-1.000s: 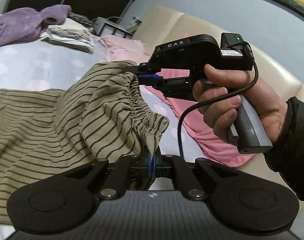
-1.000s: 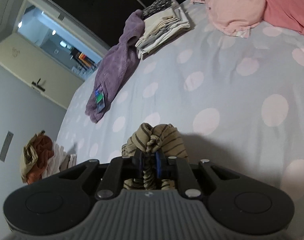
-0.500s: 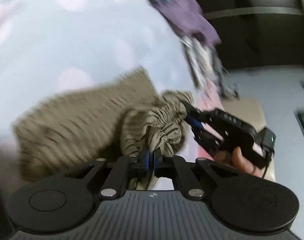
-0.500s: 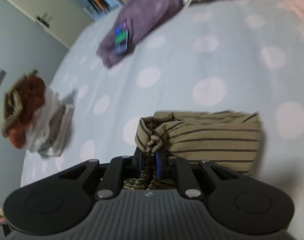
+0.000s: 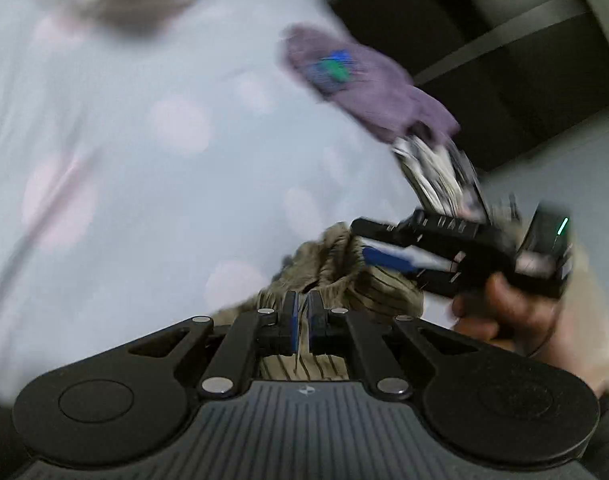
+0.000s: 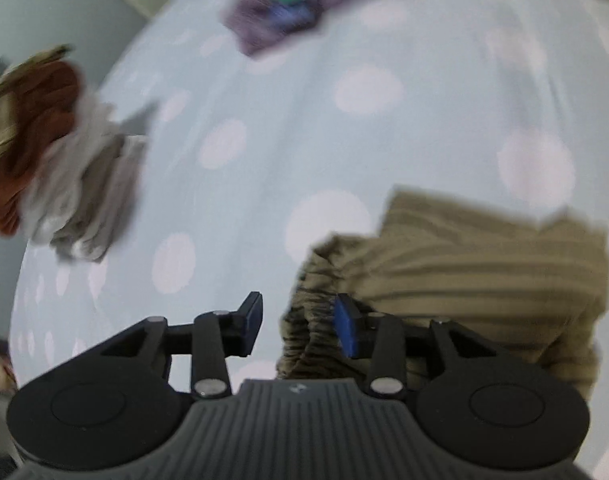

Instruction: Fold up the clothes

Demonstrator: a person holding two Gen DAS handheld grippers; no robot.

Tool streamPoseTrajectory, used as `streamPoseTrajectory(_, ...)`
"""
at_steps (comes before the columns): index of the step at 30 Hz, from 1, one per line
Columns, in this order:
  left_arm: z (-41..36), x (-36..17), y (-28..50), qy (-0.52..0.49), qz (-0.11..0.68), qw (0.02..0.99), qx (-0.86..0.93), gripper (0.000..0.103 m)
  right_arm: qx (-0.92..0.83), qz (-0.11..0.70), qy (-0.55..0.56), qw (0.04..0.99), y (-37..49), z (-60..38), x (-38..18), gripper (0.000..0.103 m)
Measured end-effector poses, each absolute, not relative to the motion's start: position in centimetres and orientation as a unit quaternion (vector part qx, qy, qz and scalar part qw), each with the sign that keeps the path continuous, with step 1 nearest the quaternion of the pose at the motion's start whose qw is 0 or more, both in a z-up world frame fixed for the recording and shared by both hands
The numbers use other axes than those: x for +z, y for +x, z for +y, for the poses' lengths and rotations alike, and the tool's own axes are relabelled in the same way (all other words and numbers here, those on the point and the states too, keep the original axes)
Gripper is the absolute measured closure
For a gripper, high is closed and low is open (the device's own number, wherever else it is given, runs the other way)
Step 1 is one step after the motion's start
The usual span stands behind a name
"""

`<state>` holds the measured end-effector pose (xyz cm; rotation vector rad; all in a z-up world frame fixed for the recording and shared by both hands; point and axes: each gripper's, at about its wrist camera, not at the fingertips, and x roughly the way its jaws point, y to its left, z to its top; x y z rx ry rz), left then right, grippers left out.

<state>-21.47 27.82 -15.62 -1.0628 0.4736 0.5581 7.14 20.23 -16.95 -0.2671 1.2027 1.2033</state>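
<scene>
The olive striped garment [image 6: 464,248] lies folded on the pale dotted bedsheet [image 6: 264,160], with its gathered waistband toward me. My right gripper [image 6: 300,320] is open, its right pad against the waistband and nothing held. My left gripper [image 5: 302,316] is shut on the waistband of the striped garment [image 5: 336,276]. In the left wrist view the right gripper [image 5: 384,248] shows at the right, open beside the bunched waistband. Both views are motion-blurred.
A purple garment [image 5: 368,84] with a colourful patch lies farther back, also in the right wrist view [image 6: 288,4]. A folded stack [image 5: 436,172] sits behind it. A pile of rust, grey and white clothes [image 6: 52,160] lies at the left. The sheet [image 5: 144,160] spreads between them.
My right gripper has opened and let go of the waistband. The garment has come down onto the sheet, folded. My left gripper stays shut on it and both cameras have swung.
</scene>
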Motion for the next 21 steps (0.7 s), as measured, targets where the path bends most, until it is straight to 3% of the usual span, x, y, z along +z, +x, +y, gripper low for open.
streamPoseTrajectory(1, 27.5, -14.8, -20.9, -0.459, 0.229, 0.820, 0.255, 0.098, 0.541, 0.505, -0.123, 0.661, 6.8, 19.4, -15.6, 0.059)
streamPoseTrajectory(3, 27.1, -14.0, -19.1, -0.385, 0.256, 0.855, 0.236, 0.078, 0.553, 0.461, -0.124, 0.683, 6.8, 17.0, -13.3, 0.055)
streamPoseTrajectory(5, 26.8, -13.8, -16.8, -0.316, 0.285, 0.880, 0.211, 0.066, 0.554, 0.424, -0.129, 0.705, 6.9, 14.3, -11.8, 0.048)
streamPoseTrajectory(8, 26.5, -14.2, -13.2, -0.235, 0.325, 0.899, 0.176, 0.066, 0.537, 0.399, -0.143, 0.729, 7.2, 10.1, -11.9, 0.048)
streamPoseTrajectory(11, 26.8, -15.1, -11.3, -0.220, 0.344, 0.899, 0.161, 0.066, 0.505, 0.413, -0.139, 0.745, 7.3, 6.5, -13.9, 0.048)
streamPoseTrajectory(13, 26.4, -15.8, -10.8, -0.216, 0.359, 0.894, 0.157, 0.074, 0.486, 0.419, -0.137, 0.755, 6.9, 4.5, -15.4, 0.048)
streamPoseTrajectory(15, 27.2, -16.3, -10.5, -0.241, 0.362, 0.885, 0.165, 0.094, 0.474, 0.426, -0.136, 0.759, 6.4, 3.4, -16.8, 0.048)
streamPoseTrajectory(18, 29.3, -16.9, -11.6, -0.310, 0.331, 0.870, 0.193, 0.103, 0.464, 0.439, -0.138, 0.757, 5.3, 3.0, -19.1, 0.048)
streamPoseTrajectory(20, 30.8, -17.2, -12.3, -0.356, 0.308, 0.857, 0.211, 0.103, 0.470, 0.446, -0.140, 0.749, 4.7, 3.1, -20.3, 0.079)
streamPoseTrajectory(21, 31.5, -17.4, -12.7, -0.378, 0.297, 0.849, 0.220, 0.103, 0.473, 0.448, -0.140, 0.746, 4.5, 3.1, -20.6, 0.101)
